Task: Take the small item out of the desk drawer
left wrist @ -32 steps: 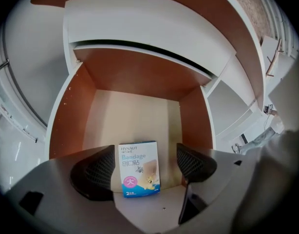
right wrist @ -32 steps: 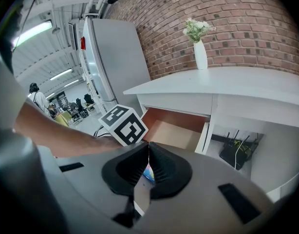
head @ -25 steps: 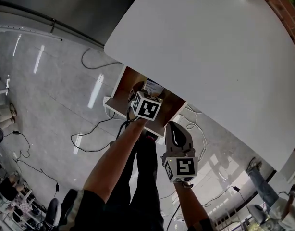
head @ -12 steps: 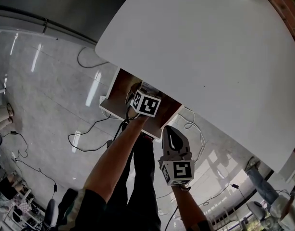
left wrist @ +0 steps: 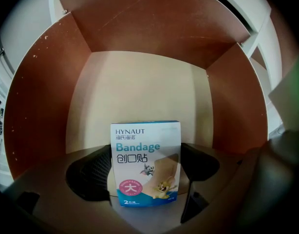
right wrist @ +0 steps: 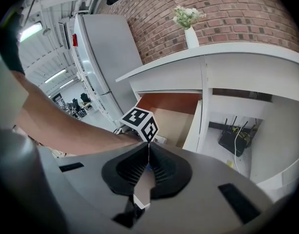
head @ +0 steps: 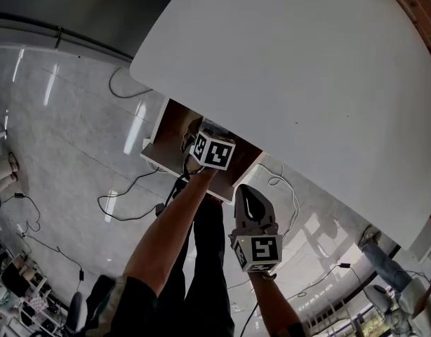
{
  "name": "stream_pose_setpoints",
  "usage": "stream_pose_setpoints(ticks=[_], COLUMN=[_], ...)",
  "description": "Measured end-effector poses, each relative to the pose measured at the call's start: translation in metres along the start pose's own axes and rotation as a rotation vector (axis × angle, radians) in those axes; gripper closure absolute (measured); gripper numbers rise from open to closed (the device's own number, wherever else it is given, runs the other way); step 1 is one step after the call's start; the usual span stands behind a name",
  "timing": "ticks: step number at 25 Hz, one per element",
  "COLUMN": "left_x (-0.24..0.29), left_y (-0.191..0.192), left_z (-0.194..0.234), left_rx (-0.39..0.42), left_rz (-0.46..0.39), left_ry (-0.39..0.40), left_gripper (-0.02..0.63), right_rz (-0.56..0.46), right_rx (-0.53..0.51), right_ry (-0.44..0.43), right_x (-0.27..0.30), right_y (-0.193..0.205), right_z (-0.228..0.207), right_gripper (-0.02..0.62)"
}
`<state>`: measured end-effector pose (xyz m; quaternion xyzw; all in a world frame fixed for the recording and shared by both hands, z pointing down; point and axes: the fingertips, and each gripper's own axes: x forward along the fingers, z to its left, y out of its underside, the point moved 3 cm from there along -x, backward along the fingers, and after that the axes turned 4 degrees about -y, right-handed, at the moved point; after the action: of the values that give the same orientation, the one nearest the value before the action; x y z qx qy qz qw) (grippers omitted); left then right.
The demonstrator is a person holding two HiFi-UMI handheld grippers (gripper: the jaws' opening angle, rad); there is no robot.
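The left gripper (left wrist: 147,172) is clamping the bandage box (left wrist: 144,145) upright between its jaws, with the open drawer (left wrist: 40,106) surrounding them. The right gripper (right wrist: 148,165) is hovering beside the left, jaws pressed together, empty.

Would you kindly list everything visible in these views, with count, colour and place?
White-and-blue cardboard bandage box: one, upright inside the drawer, between the left fingers.
Wooden desk drawer: one, reddish-brown walls, pale floor, pulled open under the desk.
Desk top: one, white, above the drawer.
Ceramic vase with flowers: one, white, on the desk by the brick wall.
Router: one, black, under the desk.
Cables: several, dark, on the grey floor.
Left gripper: one, grey, shut on the box.
Right gripper: one, grey, shut, empty, outside the drawer.
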<state>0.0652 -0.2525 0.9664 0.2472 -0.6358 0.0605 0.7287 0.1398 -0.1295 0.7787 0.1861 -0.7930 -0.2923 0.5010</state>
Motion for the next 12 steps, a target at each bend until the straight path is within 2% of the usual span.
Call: stream_pose_setpoints(ticks=[6,10,12], left_x=[0.000,-0.005,-0.013], left_y=[-0.001,-0.004,-0.006], left_z=[0.004,0.007,0.007], left_rx=[-0.020,-0.123,-0.149], left_rz=[0.002,-0.004,-0.014], left_ry=[-0.008,0.018,0.030], left_gripper=[0.167,0.167,0.167], right_rz=[-0.038,-0.044,-0.034], right_rx=[0.041,0.046,0.034], right_ry=[0.013,0.012,0.010], right_x=[-0.002,-0.009,-0.013], right_y=[-0.002,-0.002,-0.004], right_z=[0.001,0.001,0.003], right_gripper=[0.571,0.571,0.571])
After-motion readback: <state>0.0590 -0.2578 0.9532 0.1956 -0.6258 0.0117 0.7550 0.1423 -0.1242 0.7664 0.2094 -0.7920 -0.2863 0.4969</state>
